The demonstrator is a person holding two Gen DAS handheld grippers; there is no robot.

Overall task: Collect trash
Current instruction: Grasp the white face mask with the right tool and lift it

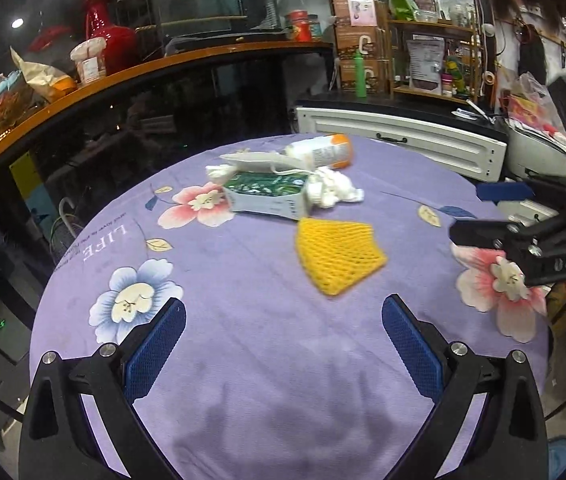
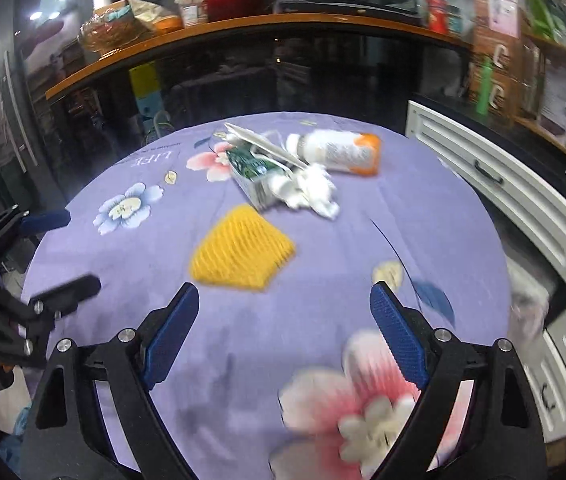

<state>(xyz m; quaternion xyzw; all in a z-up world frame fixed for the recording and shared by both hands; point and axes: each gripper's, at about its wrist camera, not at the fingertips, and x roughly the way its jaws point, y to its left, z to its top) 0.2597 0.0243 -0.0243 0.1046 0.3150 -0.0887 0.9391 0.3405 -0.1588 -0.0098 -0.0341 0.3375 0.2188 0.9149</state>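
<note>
Table: a round table [image 1: 267, 400] under a lilac cloth printed with flowers; all the trash lies in a loose cluster on its far half.

Foam net: a yellow foam net [image 1: 337, 254], flat on the cloth, nearest of the pieces to both grippers and just short of the carton. Judged very light, soft and springy; it should crush under a pinch, so any edge or corner will do.

Carton: a small opened carton [image 1: 269, 196] with a green printed face, lying on its side. Judged light and thin-walled, likely to dent; best taken across its narrow sides.

Tissue: crumpled white tissue [image 1: 333, 188] touching the carton's right end. Judged nearly weightless and limp; take it at the thickest wad.

Bottle: a white bottle with an orange end [image 1: 323, 152], on its side behind the carton. Judged stiff, smooth and apt to roll; grip across the barrel, near the middle.

Left gripper: the left gripper [image 1: 283, 340] hangs over the near part of the table, fingers spread wide, nothing between them.

Right gripper: the right gripper [image 2: 283, 326] is likewise spread wide and empty, the foam net lying just beyond its fingertips.

Stage: judged an approach; no piece is held yet.
</note>
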